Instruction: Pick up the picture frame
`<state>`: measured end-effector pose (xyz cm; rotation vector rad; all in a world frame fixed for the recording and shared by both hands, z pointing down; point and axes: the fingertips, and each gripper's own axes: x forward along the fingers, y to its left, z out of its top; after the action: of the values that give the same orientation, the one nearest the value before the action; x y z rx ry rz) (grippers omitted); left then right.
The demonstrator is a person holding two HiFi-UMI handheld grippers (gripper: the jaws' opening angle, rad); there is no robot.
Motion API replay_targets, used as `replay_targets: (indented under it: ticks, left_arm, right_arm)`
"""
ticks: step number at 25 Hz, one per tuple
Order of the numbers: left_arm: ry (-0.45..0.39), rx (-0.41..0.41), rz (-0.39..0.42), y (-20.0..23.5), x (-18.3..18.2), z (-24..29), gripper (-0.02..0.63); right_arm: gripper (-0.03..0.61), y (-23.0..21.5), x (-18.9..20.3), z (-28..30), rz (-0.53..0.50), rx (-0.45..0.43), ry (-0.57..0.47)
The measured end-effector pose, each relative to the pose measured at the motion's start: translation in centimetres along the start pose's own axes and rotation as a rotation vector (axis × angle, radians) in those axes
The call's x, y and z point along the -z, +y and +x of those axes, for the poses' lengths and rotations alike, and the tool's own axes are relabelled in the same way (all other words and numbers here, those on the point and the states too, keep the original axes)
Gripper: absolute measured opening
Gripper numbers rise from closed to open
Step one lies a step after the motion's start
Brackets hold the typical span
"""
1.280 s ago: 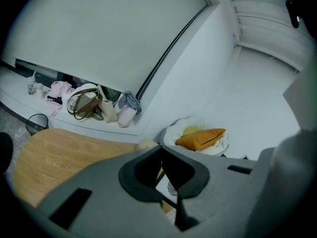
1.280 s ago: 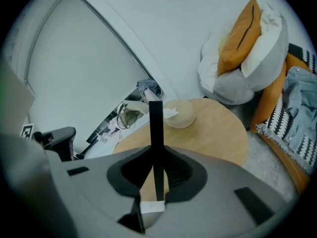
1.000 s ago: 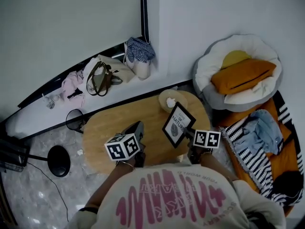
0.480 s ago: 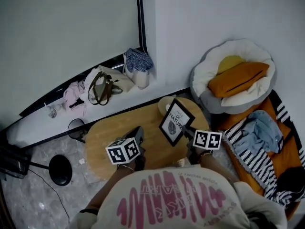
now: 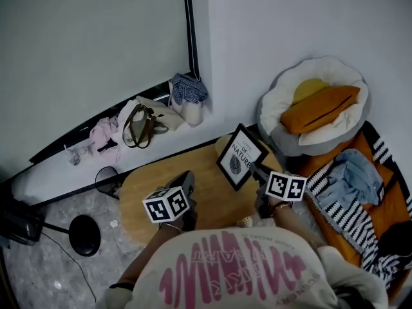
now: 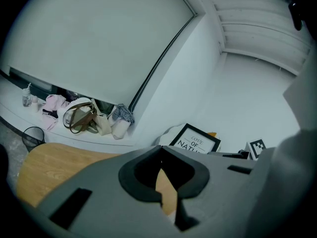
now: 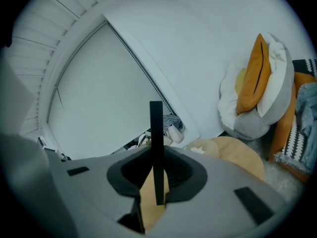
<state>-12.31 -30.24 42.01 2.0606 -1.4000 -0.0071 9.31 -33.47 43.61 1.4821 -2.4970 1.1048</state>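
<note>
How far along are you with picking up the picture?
Nearly done. Grabbing looks finished: the right claw is shut on the edge of the black picture frame. In hand: it holds the frame tilted, apparently clear of the oval wooden table. To do: little, maybe just carrying it. The left claw is shut and empty.

Left hand-held gripper points slightly downward, jaws together and empty. Right hand-held gripper, likewise tilted, clamps the frame by its edge.
</note>
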Motion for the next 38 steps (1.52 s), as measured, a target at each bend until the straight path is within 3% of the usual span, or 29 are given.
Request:
replay_targets:
  ticks: [21, 38]
  left_arm:
    - [-0.041, 0.059, 0.112, -2.2, -1.3, -3.0, 0.005]
    - [-0.057, 0.111, 0.131, -3.9, -2.5, -5.5, 0.005]
  right_arm:
    - [0.074, 5.1, -3.1, -4.4, 0.002, -0.057, -0.178]
    - [0.074, 8.4, -3.7, -7.3, 0.039, -0.087, -0.244]
